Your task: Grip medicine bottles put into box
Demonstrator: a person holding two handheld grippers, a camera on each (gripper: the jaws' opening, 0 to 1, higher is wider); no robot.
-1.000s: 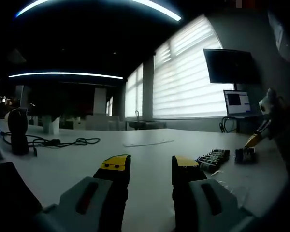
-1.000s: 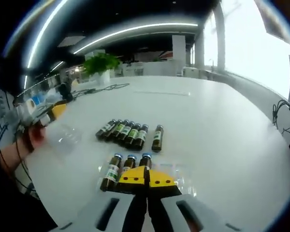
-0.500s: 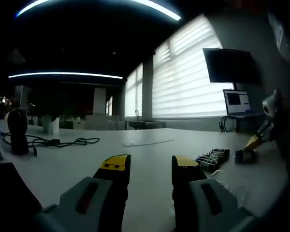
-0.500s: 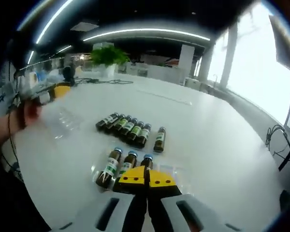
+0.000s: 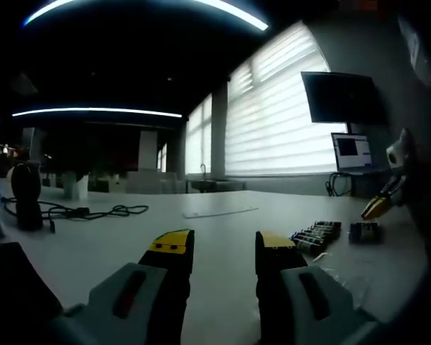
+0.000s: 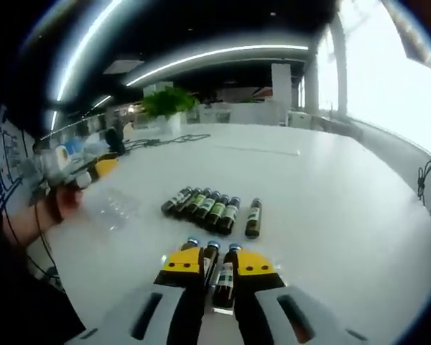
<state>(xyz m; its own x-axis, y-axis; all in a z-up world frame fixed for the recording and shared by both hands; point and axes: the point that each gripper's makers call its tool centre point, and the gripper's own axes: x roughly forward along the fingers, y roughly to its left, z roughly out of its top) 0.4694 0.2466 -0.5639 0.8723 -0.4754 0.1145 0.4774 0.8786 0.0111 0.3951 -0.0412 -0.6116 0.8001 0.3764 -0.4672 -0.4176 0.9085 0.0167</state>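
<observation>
Left gripper view: left gripper (image 5: 221, 248) jaws parted, empty, low over the table (image 5: 93, 241); bottles (image 5: 316, 234) lie far right.

Right gripper view: right gripper (image 6: 212, 263) jaws apart, straddling three bottles (image 6: 217, 267) in a clear tray; row of six (image 6: 217, 210) beyond. Probably small glass: light, slick, fragile. Grip mid-body across the label, gently.
</observation>
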